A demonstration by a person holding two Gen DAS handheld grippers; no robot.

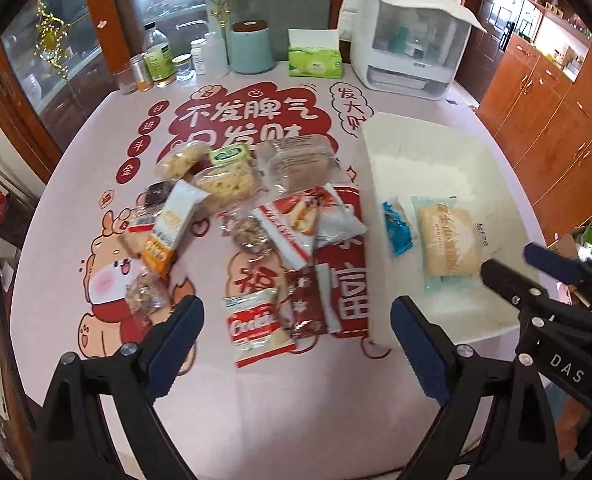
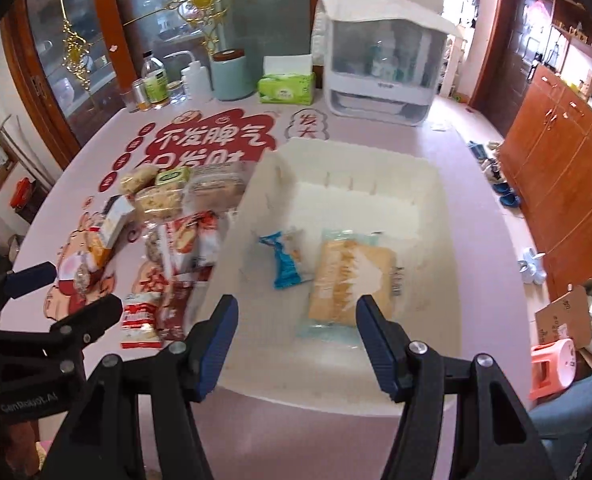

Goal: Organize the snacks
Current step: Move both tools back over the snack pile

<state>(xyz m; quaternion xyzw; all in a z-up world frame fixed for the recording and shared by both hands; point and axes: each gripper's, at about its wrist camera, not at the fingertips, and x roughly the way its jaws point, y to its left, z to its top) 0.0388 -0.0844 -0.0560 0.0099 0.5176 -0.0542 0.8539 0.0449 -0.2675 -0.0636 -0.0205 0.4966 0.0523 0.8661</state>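
Note:
A heap of wrapped snacks (image 1: 256, 216) lies on the pink printed table, left of a white bin (image 1: 375, 240). The bin holds a pale bread pack (image 1: 449, 240) and a small blue packet (image 1: 395, 232); both show in the right wrist view, bread pack (image 2: 351, 280) and blue packet (image 2: 286, 260), inside the bin (image 2: 335, 168). My left gripper (image 1: 296, 332) is open and empty above a red-and-white cookie pack (image 1: 256, 328) and a dark red sachet (image 1: 305, 304). My right gripper (image 2: 296, 344) is open and empty over the bin's near edge.
At the table's back stand bottles and jars (image 1: 158, 60), a teal canister (image 1: 250, 46), a green tissue box (image 1: 315, 62) and a white covered rack (image 1: 407, 40). Wooden cabinets (image 1: 555, 120) line the right. A cardboard box (image 2: 563, 320) and pink stool (image 2: 551, 364) sit on the floor.

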